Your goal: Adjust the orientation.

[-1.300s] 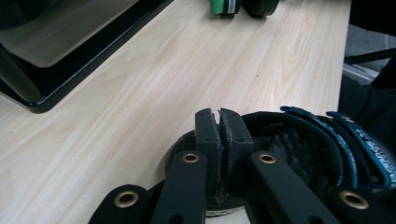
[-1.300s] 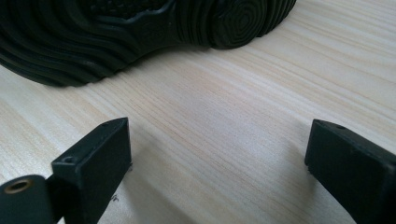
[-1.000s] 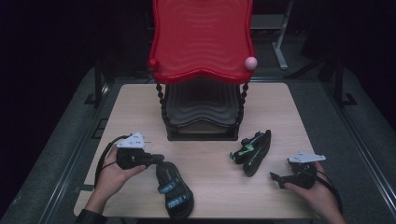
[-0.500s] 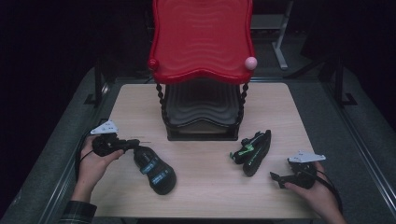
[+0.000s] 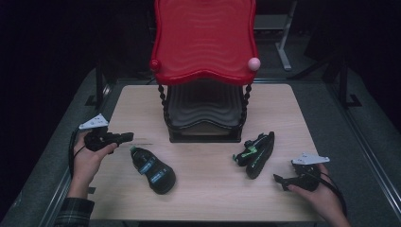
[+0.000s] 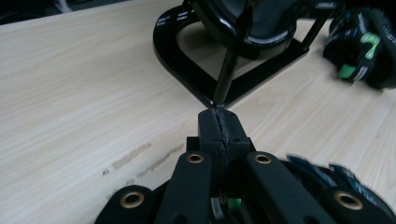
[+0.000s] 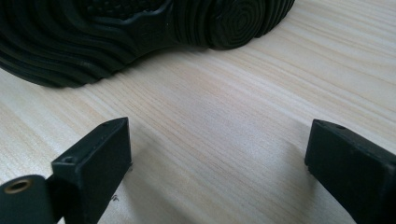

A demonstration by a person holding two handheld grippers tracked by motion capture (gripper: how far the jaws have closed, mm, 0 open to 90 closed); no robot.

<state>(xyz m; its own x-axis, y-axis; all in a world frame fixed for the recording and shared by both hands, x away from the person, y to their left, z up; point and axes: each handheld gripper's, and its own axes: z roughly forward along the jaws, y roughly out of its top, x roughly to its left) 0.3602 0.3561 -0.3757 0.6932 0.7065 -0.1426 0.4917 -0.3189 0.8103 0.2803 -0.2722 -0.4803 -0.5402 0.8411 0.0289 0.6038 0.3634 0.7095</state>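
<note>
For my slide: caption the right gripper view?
Open right gripper low over the table, facing a shoe sole.

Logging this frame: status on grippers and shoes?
Left gripper shut, empty, beside the left shoe. Right gripper open, empty, near the right shoe, which lies on its side. Rack behind; nothing blocking.

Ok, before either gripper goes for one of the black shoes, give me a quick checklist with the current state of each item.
1. Right gripper open: ok, jaws stand wide apart in the right gripper view.
2. Left gripper open: not ok, jaws pressed shut.
3. Black shoe with blue markings free on the light wooden table: ok, lying apart from the left gripper.
4. Black shoe with green accents reachable: ok, on its side near the right gripper, sole facing it.
5. Black lower tray of the red-topped rack unoccupied: cannot tell, too dark.
</note>
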